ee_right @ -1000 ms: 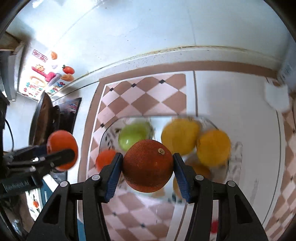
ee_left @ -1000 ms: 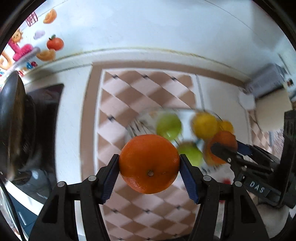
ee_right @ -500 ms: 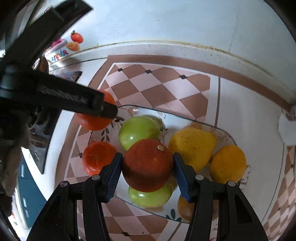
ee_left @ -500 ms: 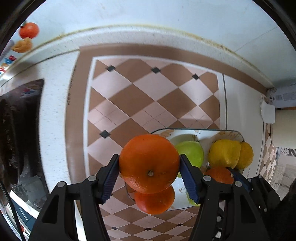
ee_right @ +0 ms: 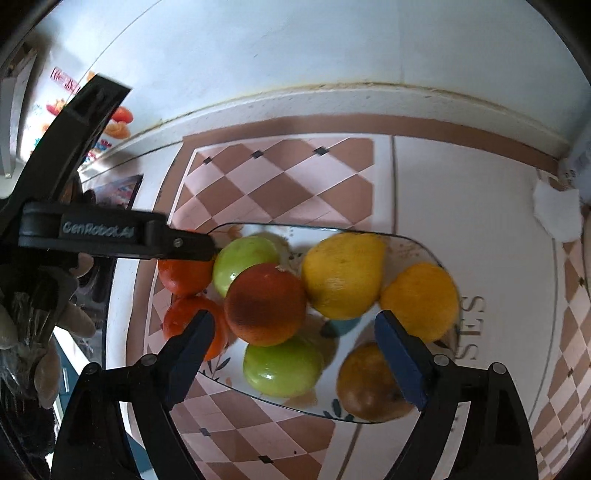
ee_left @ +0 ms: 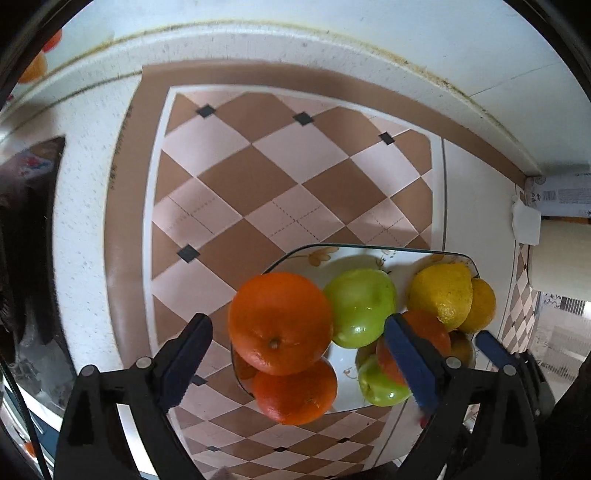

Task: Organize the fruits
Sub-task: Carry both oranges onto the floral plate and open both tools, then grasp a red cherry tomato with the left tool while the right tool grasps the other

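Gaping wide, both grippers' fingers (ee_left: 188,354) (ee_right: 399,354) flank glossy oranges (ee_left: 280,323) on the plate (ee_right: 413,245).

White wall (ee_left: 332,14); brown-pink diamond-tiled countertop (ee_left: 258,177).

counter surface (ee_left: 85,229): white speckled, with a brown border band. inset panel (ee_left: 288,177): diamond pattern in brown and pale pink, small black squares at the joints. back wall (ee_right: 332,48): plain white, meeting the counter along a stained seam at the far edge. fruit sticker (ee_right: 118,122): on the far left wall. crumpled white paper (ee_right: 556,214): far right, on the counter. dark appliance (ee_left: 22,236): left edge, detail unclear.
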A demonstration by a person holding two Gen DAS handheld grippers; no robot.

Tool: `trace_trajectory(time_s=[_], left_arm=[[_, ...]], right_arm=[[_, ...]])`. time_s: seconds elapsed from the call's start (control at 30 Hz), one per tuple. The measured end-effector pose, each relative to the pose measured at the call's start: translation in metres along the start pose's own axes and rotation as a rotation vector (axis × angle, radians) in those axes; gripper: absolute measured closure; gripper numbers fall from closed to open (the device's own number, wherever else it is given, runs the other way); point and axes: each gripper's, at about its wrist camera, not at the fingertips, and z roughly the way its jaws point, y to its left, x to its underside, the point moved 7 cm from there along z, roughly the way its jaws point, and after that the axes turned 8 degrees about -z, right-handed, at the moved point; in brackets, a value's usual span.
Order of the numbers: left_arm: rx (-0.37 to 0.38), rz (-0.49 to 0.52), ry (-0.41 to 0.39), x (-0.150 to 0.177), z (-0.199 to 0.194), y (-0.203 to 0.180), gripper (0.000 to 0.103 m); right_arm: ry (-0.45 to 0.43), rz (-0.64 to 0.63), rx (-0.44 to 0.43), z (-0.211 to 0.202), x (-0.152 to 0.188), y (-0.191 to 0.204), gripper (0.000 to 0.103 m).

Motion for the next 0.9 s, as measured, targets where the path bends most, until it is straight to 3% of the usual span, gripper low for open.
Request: trace_trajectory(time_s=[0.2, 0.43, 0.9], left_arm=[[-0.052, 0.041, -0.065, 0.008, -0.018, 0.004, 0.007], [-0.186, 0.083, -0.241, 0.04, -0.048, 0.015, 0.007], [-0.165, 0.095, -0.397, 0.119, -0.08, -0.004, 0.007]], right_arm=[[-0.015, 0.033, 0.111, -0.02, 0.007, -0.02, 0.008], [0.008, 0.059, 0.202, -0.036, 0.034, -0.031, 0.008], [-0.055, 0.118, 0.234, -0.089, 0.079, -0.018, 0.008]])
